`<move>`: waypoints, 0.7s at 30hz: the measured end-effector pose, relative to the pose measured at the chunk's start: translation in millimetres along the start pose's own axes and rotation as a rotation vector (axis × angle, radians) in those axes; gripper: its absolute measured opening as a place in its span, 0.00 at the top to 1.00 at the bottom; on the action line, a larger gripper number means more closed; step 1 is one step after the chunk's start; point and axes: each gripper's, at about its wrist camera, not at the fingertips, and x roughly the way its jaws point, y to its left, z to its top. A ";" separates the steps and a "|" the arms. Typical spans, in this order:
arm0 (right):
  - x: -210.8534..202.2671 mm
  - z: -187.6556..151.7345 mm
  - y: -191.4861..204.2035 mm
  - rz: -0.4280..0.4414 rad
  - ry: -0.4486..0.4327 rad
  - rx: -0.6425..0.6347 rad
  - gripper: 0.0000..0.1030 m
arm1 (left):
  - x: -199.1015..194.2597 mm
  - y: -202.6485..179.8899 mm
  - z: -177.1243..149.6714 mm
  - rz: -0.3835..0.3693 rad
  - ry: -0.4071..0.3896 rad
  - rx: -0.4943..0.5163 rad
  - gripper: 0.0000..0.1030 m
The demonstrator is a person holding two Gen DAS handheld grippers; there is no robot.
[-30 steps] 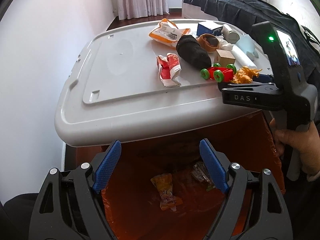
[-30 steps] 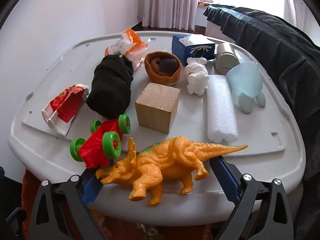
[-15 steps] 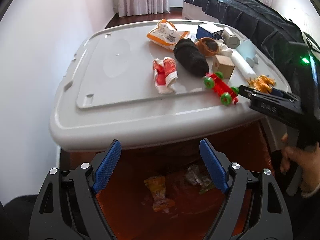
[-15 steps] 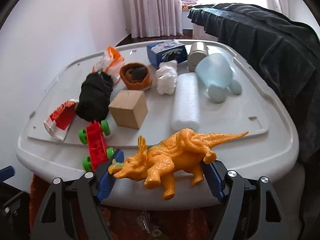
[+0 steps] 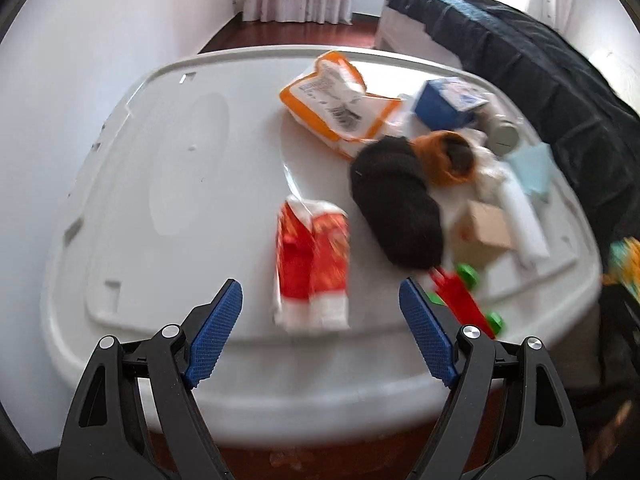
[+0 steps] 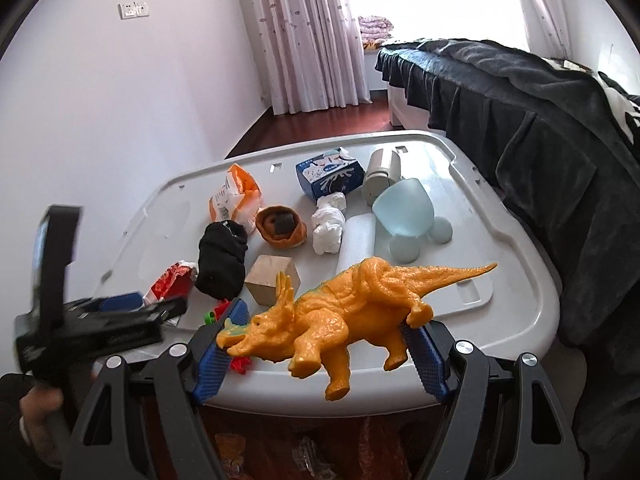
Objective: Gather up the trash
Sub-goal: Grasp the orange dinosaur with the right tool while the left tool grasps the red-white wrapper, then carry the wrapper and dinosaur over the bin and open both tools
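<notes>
My left gripper point(image 5: 320, 336) is open and empty, just in front of a crumpled red and white wrapper point(image 5: 312, 268) on the grey lid point(image 5: 168, 184); it also shows in the right wrist view point(image 6: 120, 312). My right gripper point(image 6: 320, 344) is shut on an orange toy dinosaur point(image 6: 348, 312), held above the lid's near edge point(image 6: 480, 320). An orange and white bag point(image 5: 340, 100), a crumpled white tissue point(image 6: 328, 224) and a blue carton point(image 6: 328, 176) lie further back.
On the lid lie a black sock point(image 5: 396, 208), a brown sock point(image 6: 282, 226), a wooden block point(image 6: 272, 284), a red toy car point(image 5: 460, 300), a white foam roll point(image 6: 354, 240), a pale blue cup point(image 6: 404, 208) and a grey can point(image 6: 382, 172). A dark-covered bed point(image 6: 540, 128) stands right.
My left gripper has risen from over the orange bin up to the lid and toward the red wrapper. My right gripper has lifted the dinosaur higher and back.
</notes>
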 end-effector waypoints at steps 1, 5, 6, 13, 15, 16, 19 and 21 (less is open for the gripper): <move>2.5 -0.4 -1.3 0.001 0.006 0.004 0.27 | 8.0 2.7 3.0 -0.003 0.003 -0.008 0.23; 9.4 -3.1 -3.5 0.001 0.025 0.015 0.27 | 21.5 9.6 6.5 0.010 -0.028 -0.008 0.37; 12.0 -3.6 -2.9 -0.002 0.031 0.014 0.27 | 20.9 8.1 5.9 0.031 -0.040 0.007 0.55; 24.2 -7.1 7.3 -0.008 0.061 -0.012 0.27 | 15.5 0.5 -4.7 0.053 -0.098 0.077 0.72; 27.0 -7.9 10.1 -0.010 0.066 -0.019 0.27 | 12.0 -3.1 -5.9 0.056 -0.093 0.084 0.72; 27.8 -8.0 10.9 -0.010 0.068 -0.020 0.27 | 9.4 -4.4 -7.2 0.061 -0.090 0.086 0.72; 27.9 -8.5 15.9 -0.006 0.068 -0.031 0.27 | -4.9 -5.5 -11.7 0.060 -0.085 0.077 0.72; 25.0 -8.4 21.1 0.001 0.061 -0.047 0.27 | -19.9 -5.4 -19.1 0.062 -0.086 0.075 0.72</move>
